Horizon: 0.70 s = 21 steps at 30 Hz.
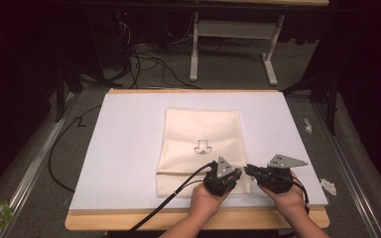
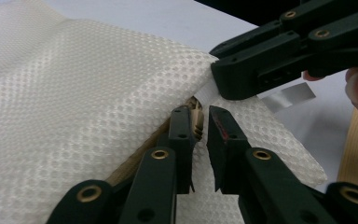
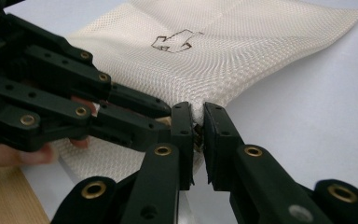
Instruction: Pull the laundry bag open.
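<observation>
Two hand-held grippers meet at the near right corner of a cream mesh bag (image 1: 201, 144) in the high view. The bag lies flat on the white bench (image 1: 124, 148), with its long side running away from the person. Its near end is folded over. The left hand-held gripper (image 1: 228, 173) and the right hand-held gripper (image 1: 253, 172) sit close together at that corner, both equally near it.

From the left gripper view, the left hand-held gripper (image 2: 200, 123) points into the fold of the bag (image 2: 74, 93). Its jaws are nearly shut, with a thin strip of white edge between them. Whether they pinch it tight, I cannot tell. The right hand-held gripper (image 2: 223, 81) comes in from above right and touches the same edge.

From the right gripper view, the right hand-held gripper (image 3: 198, 119) has its jaws squeezed on the bag's (image 3: 242, 51) corner. The left hand-held gripper (image 3: 161, 116) lies just beside it, on the left. The bag stretches away from both, so I think pulling apart would open it.
</observation>
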### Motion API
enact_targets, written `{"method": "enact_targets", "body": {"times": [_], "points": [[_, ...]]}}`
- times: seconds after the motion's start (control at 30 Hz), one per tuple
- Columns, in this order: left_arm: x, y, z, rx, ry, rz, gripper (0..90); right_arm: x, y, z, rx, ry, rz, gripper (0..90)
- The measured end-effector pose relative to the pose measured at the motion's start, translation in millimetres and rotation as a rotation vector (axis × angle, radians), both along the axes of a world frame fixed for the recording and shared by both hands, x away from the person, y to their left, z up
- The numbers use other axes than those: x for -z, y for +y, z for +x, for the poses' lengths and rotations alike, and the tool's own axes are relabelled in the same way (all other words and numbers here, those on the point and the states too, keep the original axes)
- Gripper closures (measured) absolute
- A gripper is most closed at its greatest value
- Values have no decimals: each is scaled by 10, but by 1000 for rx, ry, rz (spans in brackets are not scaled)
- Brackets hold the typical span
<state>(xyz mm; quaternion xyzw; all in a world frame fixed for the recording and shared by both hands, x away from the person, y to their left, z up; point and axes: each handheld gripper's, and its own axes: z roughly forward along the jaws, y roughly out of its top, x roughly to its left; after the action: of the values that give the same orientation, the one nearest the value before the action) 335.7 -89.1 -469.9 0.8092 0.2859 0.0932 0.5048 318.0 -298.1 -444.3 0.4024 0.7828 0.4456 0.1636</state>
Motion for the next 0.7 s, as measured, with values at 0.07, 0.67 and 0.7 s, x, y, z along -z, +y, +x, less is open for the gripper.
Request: {"method": "enact_targets", "body": {"times": [0.07, 0.67, 0.7], "points": [[7, -12, 1, -4, 4, -3, 824, -3, 0, -2, -1, -1, -1, 842], [-3, 36, 8, 24, 4, -5, 871, 5, -9, 5, 2, 3, -6, 842], [-2, 41, 11, 25, 7, -6, 871, 7, -9, 6, 1, 1, -6, 842]]}}
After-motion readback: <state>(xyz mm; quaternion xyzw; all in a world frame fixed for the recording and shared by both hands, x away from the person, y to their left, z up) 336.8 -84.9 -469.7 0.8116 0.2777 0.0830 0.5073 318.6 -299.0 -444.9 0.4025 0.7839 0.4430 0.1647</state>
